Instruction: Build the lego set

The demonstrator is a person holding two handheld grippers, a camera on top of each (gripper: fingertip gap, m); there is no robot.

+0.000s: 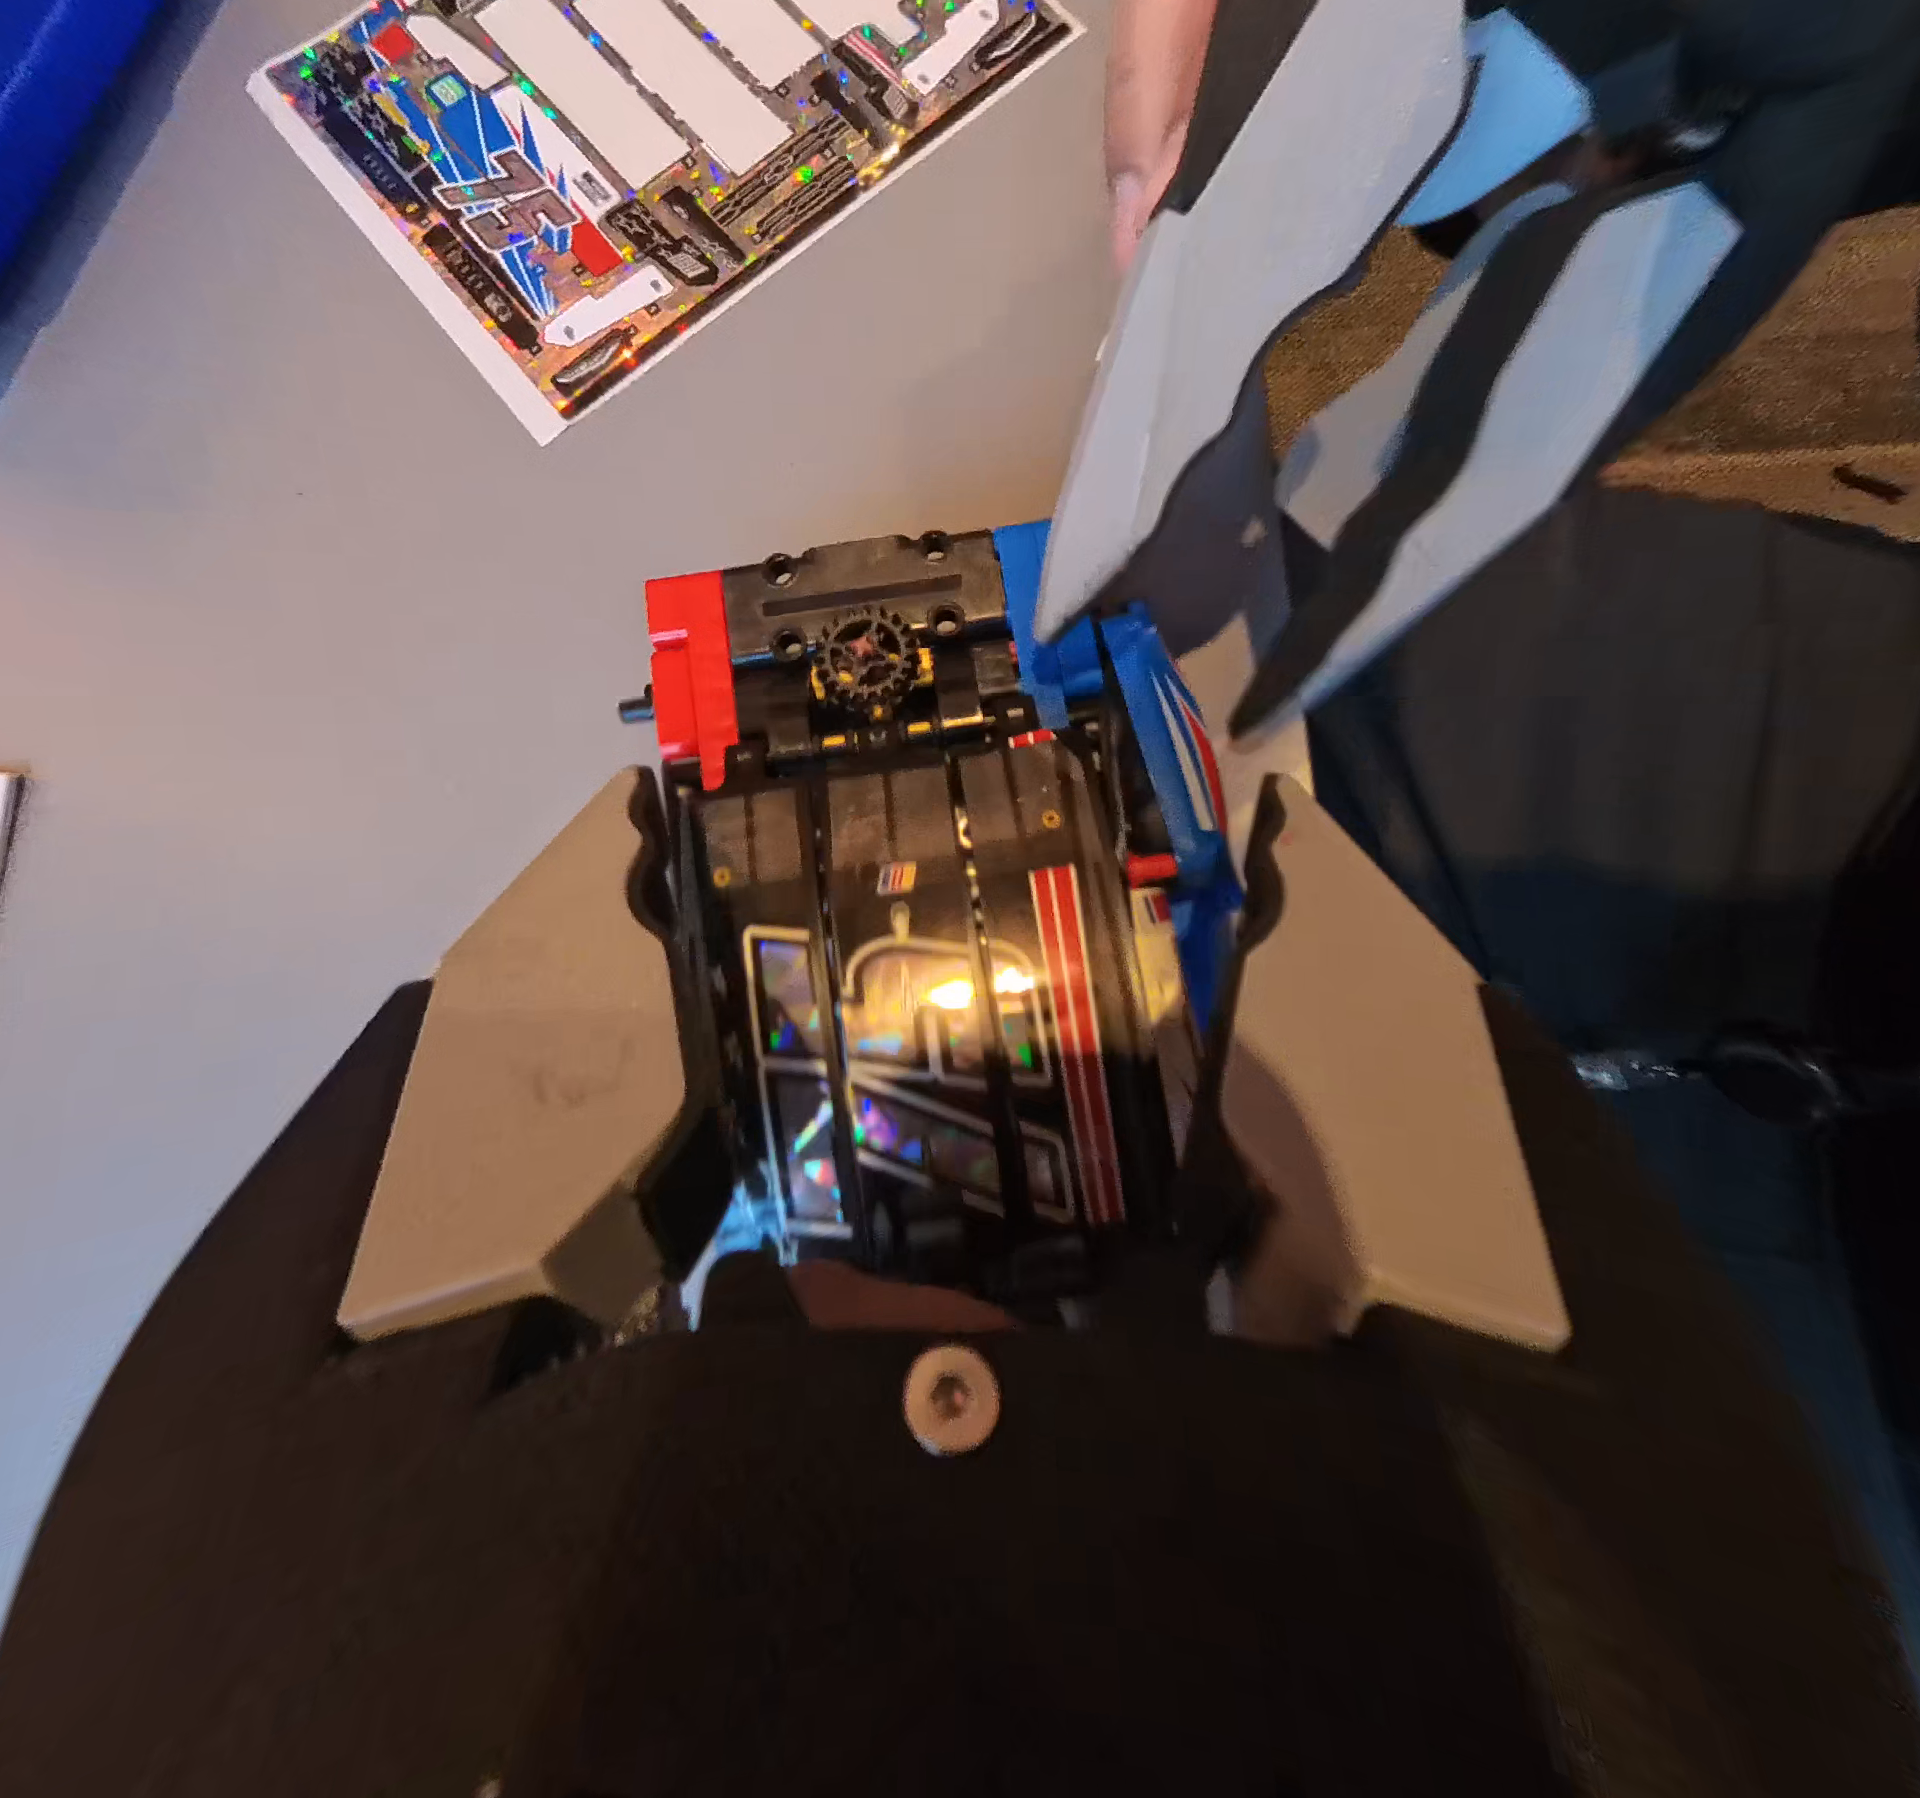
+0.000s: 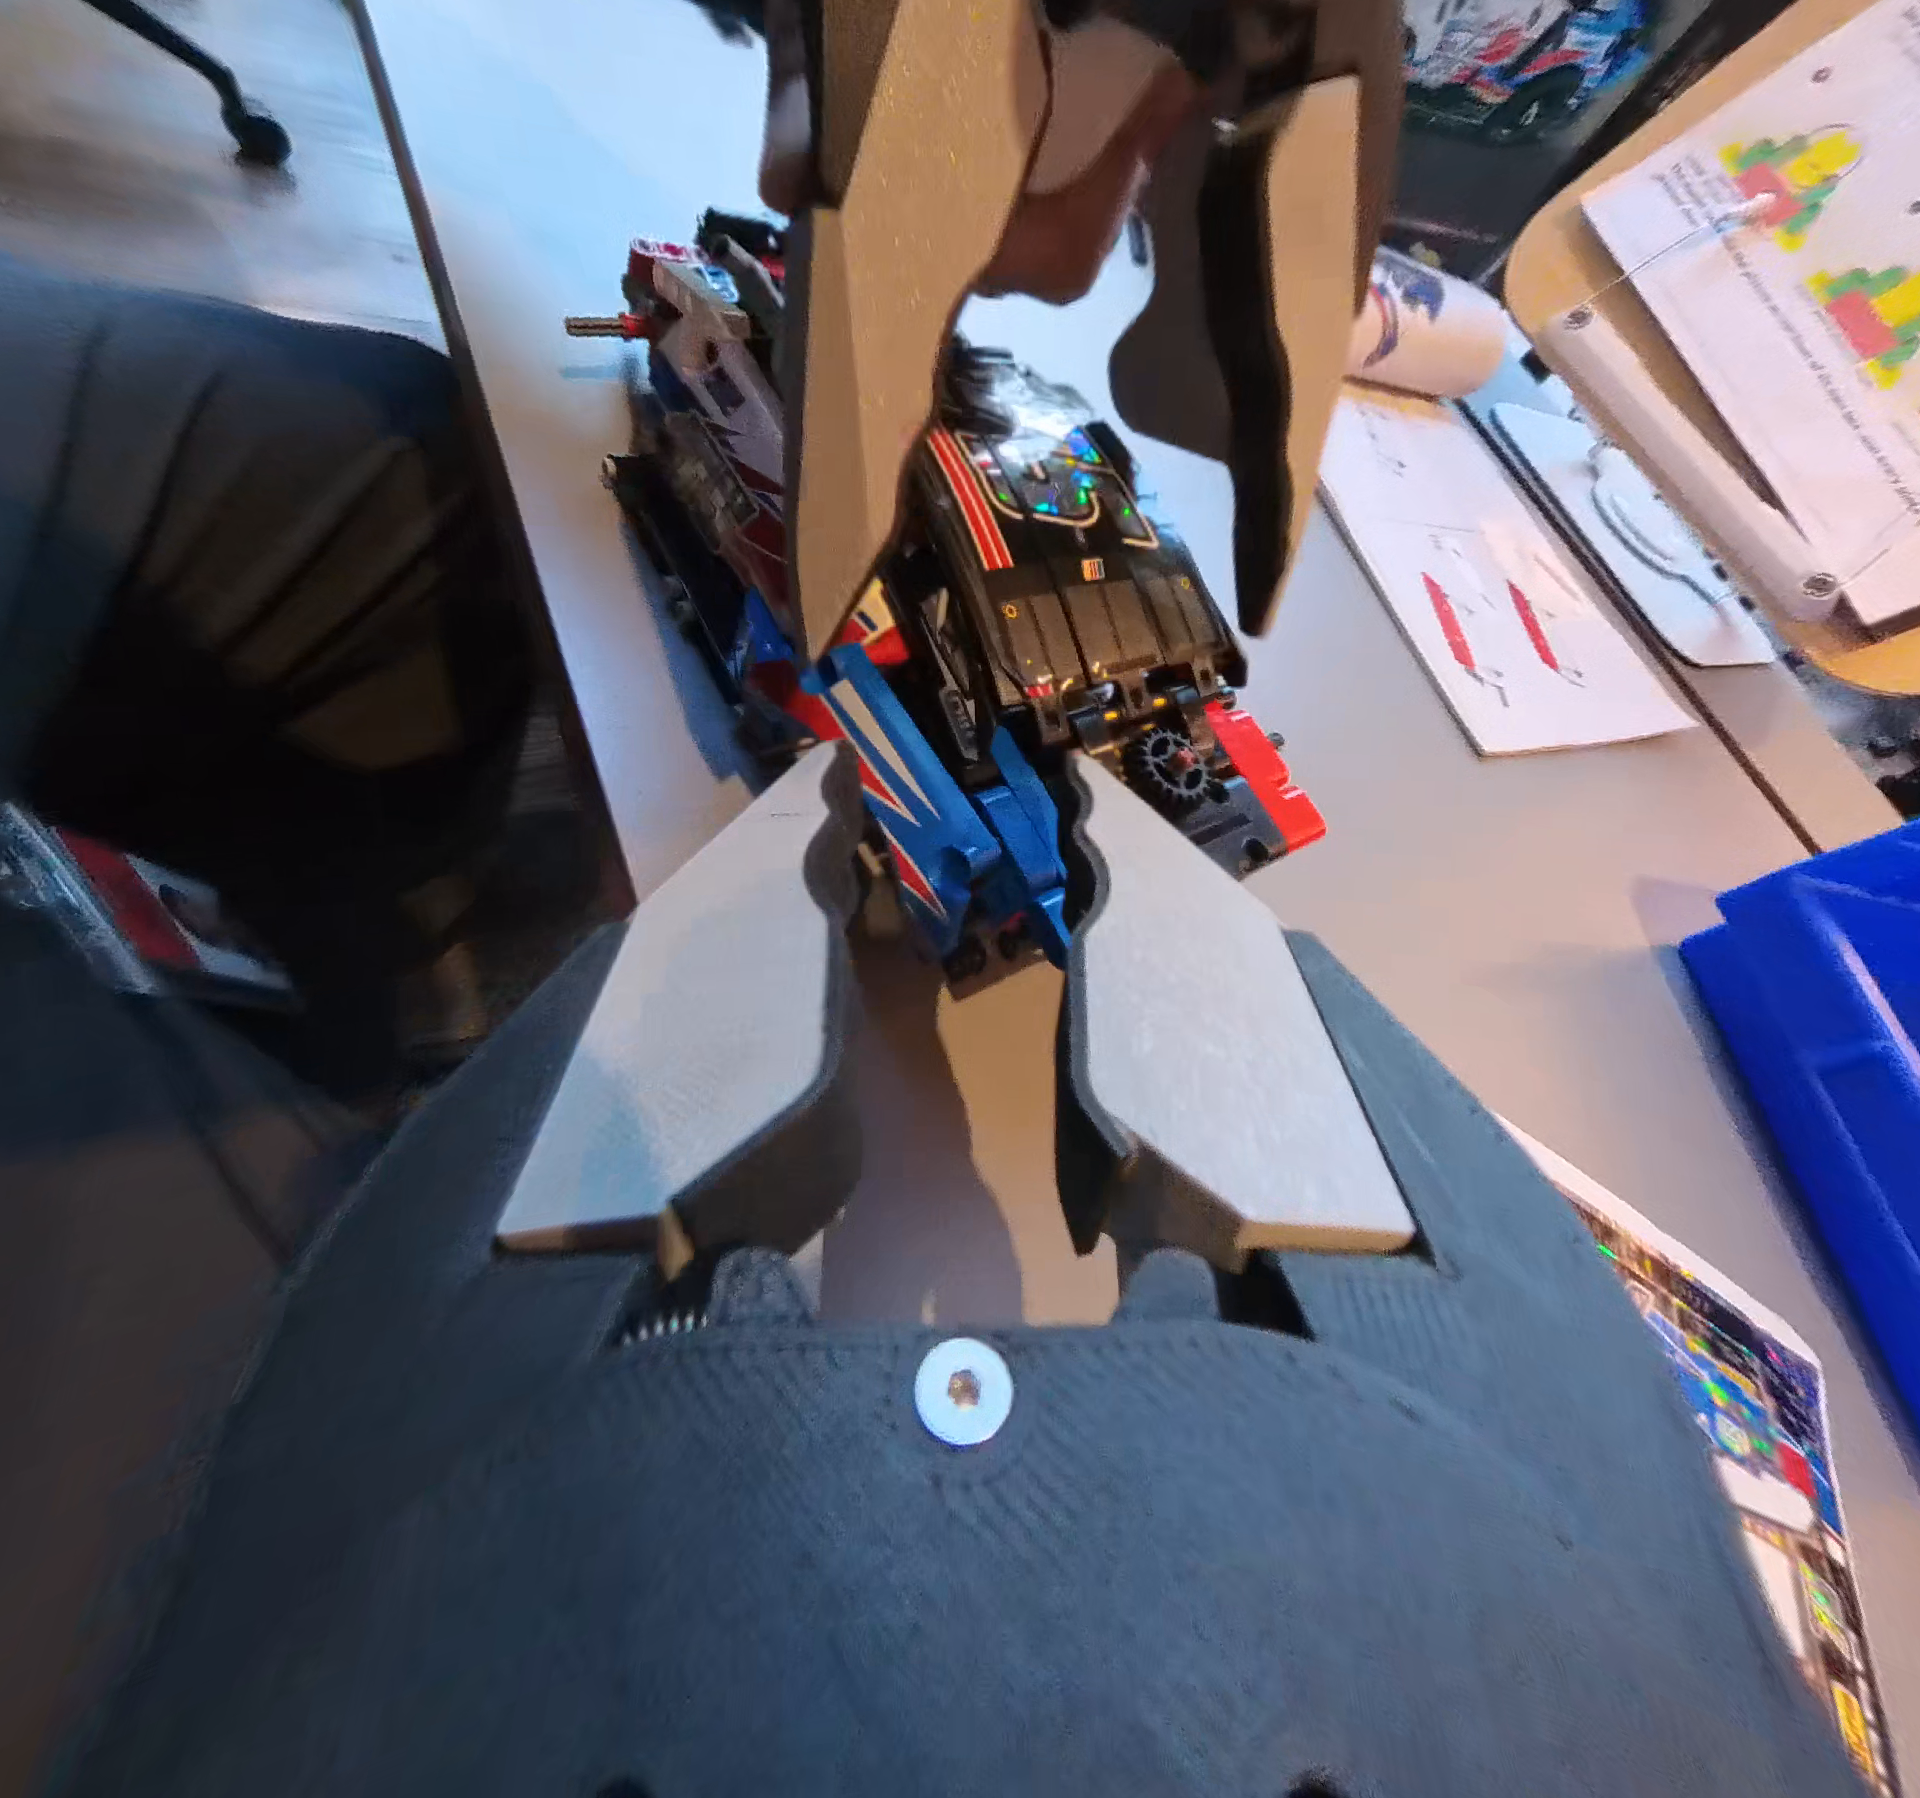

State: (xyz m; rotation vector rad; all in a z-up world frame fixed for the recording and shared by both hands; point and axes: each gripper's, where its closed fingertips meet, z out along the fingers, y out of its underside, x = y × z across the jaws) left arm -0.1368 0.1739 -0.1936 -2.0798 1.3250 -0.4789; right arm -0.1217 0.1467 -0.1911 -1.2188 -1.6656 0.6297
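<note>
A black lego car body (image 1: 935,969) with red stripes and shiny stickers has a red block (image 1: 691,668), a black gear (image 1: 868,662) and a blue side panel (image 1: 1164,740) at its far end. My left gripper (image 1: 956,813) is shut on the car body, one finger on each side. It shows from the front in the right wrist view (image 2: 1039,631). My right gripper (image 2: 956,792) is closed around the blue panel (image 2: 966,844) at the corner of the car (image 2: 1091,564). It enters the left wrist view from the upper right (image 1: 1148,673).
A sticker sheet (image 1: 665,138) lies on the grey table (image 1: 260,605), also at the right wrist view's lower right (image 2: 1766,1436). Also there: a blue bin (image 2: 1829,1021), an open instruction booklet (image 2: 1496,585), a second lego assembly (image 2: 707,439) near the table edge, and a chair (image 2: 208,553) below.
</note>
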